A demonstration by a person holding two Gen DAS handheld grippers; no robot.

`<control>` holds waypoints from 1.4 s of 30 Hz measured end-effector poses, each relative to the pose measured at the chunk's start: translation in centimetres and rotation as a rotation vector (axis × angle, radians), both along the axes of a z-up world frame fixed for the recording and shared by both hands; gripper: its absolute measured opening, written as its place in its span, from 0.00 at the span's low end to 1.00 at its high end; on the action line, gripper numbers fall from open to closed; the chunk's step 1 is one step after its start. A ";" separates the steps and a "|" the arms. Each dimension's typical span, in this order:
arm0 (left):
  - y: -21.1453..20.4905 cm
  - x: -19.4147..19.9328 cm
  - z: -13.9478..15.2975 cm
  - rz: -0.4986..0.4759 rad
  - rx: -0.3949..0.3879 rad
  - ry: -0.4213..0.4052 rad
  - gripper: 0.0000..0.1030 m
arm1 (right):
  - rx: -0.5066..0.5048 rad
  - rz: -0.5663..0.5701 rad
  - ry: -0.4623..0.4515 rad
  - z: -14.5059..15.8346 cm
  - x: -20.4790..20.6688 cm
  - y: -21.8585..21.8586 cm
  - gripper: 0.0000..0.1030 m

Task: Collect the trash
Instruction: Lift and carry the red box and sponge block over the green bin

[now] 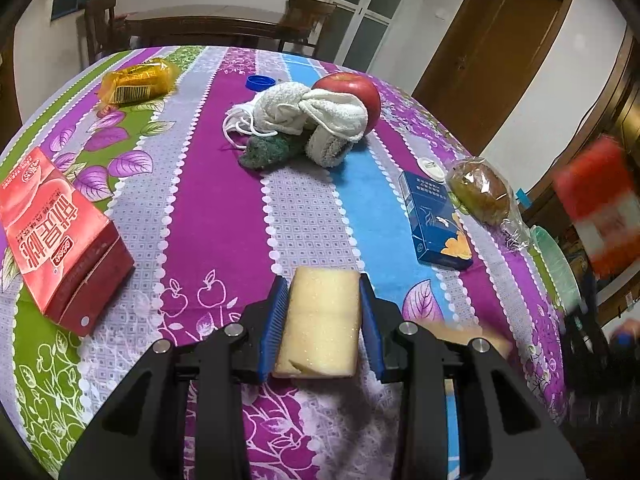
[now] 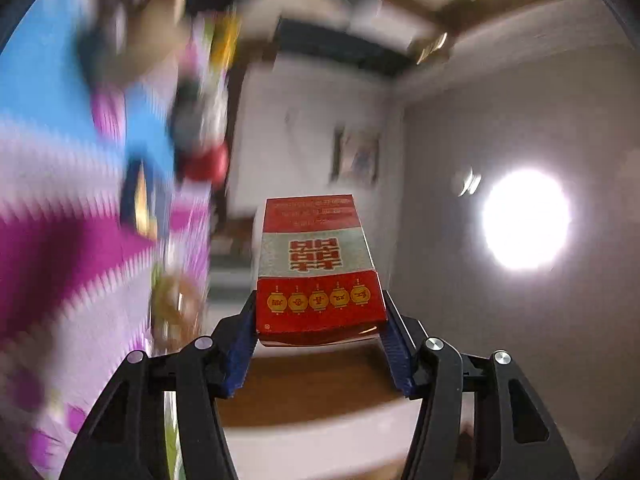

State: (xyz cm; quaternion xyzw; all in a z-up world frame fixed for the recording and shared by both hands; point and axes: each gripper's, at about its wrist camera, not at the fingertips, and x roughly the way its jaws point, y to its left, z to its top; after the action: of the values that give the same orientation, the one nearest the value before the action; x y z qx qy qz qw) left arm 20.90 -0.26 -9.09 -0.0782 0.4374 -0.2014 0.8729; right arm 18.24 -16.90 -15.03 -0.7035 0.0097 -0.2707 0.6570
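Observation:
My left gripper [image 1: 323, 292] is shut on a pale yellow sponge block [image 1: 320, 320] and holds it over the near edge of the striped tablecloth [image 1: 208, 208]. My right gripper [image 2: 320, 312] is shut on a red and silver cigarette box [image 2: 316, 264], held in the air, tilted, off the table's right side. That box shows blurred at the right in the left wrist view [image 1: 600, 204]. On the table lie a red juice carton [image 1: 60, 236], a blue cigarette box [image 1: 434, 220], a wrapped bun [image 1: 484, 194], a yellow wrapped packet [image 1: 136, 80] and a blue bottle cap [image 1: 260, 82].
A red apple [image 1: 356, 92] sits behind white towels [image 1: 308, 116], a face mask [image 1: 240, 124] and a green scrubber [image 1: 268, 148] mid-table. A white cap [image 1: 430, 168] lies by the blue box. A green plate [image 1: 554, 256] sits at the right edge. Chairs and a door stand behind.

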 end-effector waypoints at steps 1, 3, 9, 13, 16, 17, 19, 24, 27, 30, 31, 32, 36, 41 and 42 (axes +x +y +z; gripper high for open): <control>0.0 0.0 0.0 0.000 -0.002 0.001 0.33 | 0.147 -0.020 0.009 1.7 0.2 -0.9 0.56; 0.0 0.0 0.0 -0.001 -0.005 0.002 0.33 | 0.475 0.022 0.046 5.2 -1.1 -2.2 0.56; -0.3 0.1 0.0 -0.003 0.013 -0.002 0.33 | 0.818 0.070 0.052 8.1 -5.0 -2.9 0.56; -0.6 0.0 0.1 -0.004 0.041 -0.008 0.32 | 0.921 0.079 0.044 8.0 -7.7 -2.0 0.56; -0.8 -0.5 0.2 0.011 0.074 -0.021 0.31 | 0.994 0.085 0.031 7.2 -8.7 -1.6 0.56; -0.7 -0.8 0.3 0.019 0.084 -0.027 0.31 | 1.029 0.088 0.031 7.2 -9.2 -1.6 0.56; -0.3 -1.7 0.6 0.034 0.100 -0.047 0.30 | 1.063 0.088 0.032 7.1 -9.9 -1.7 0.56; 1.1 -3.8 1.8 0.103 0.150 -0.092 0.30 | 1.090 0.083 0.071 6.2 -10.6 -1.5 0.56; 1.2 -4.6 3.4 0.149 0.195 -0.139 0.30 | 1.127 0.102 0.085 6.3 -10.7 -1.5 0.56; 0.6 -5.4 5.1 0.174 0.242 -0.196 0.30 | 1.186 0.135 0.089 7.3 -10.7 -1.7 0.56; 0.4 -5.6 5.6 0.176 0.253 -0.213 0.30 | 1.202 0.142 0.089 7.6 -10.6 -1.9 0.56; 0.1 -5.7 6.0 0.178 0.264 -0.228 0.30 | 1.222 0.149 0.088 8.0 -10.5 -2.1 0.56; -1.4 -6.2 7.6 0.170 0.285 -0.279 0.30 | 1.300 0.168 0.081 9.7 -10.7 -3.4 0.56; -3.3 -6.4 8.4 0.147 0.291 -0.300 0.30 | 1.419 0.178 0.063 11.3 -11.0 -5.6 0.56; -3.9 -6.6 8.7 0.141 0.301 -0.314 0.30 | 1.441 0.177 0.062 11.4 -10.9 -6.1 0.56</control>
State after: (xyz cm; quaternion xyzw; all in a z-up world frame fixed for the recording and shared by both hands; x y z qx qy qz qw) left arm 14.31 -4.16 -0.41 0.0546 0.3149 -0.0820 0.9440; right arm 7.31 -23.02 -3.65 -0.1014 0.1474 -0.1229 0.9762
